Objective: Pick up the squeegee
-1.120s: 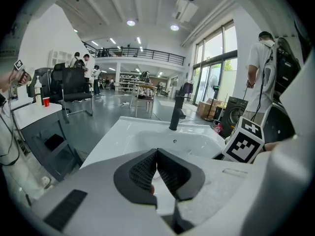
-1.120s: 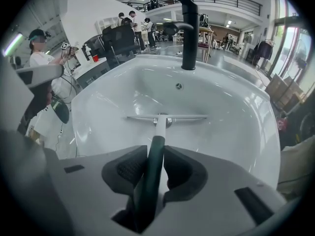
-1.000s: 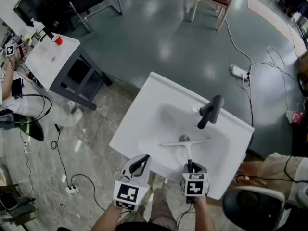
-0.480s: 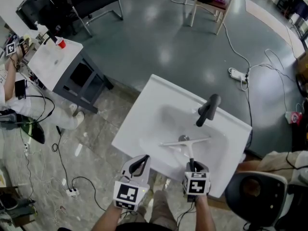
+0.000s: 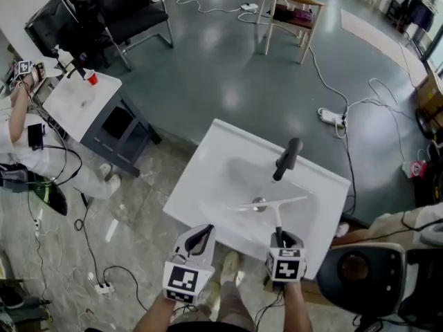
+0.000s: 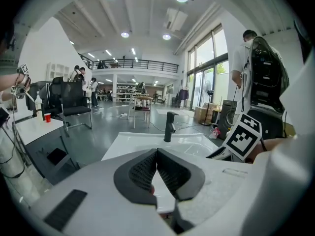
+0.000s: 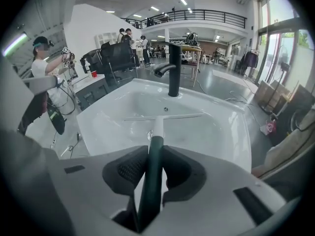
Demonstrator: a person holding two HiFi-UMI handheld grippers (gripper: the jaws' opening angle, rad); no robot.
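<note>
Squeegee (image 5: 277, 211): held over sink (image 5: 201, 159), its dark handle clamped in right gripper (image 5: 281, 239), blade out toward faucet (image 5: 286, 156).
Change: 1 second ago the blade lay just short of drain (image 5: 259, 203) in head view; now it crosses the drain. The sink looks smaller, with more floor showing beyond it.
Left gripper (image 5: 200, 236): jaws closed together with nothing between them, held off the sink's near edge.
Hidden: the handle's near end is buried between the right gripper's jaws. Whether the blade touches the basin cannot be told.
Room: white sink on grey floor (image 5: 228, 68), power strip (image 5: 331, 116) beyond it. Side table (image 5: 76, 101) with red cup (image 5: 92, 79) at left, and a person (image 5: 21, 144) beside it, cut off by the frame edge.
</note>
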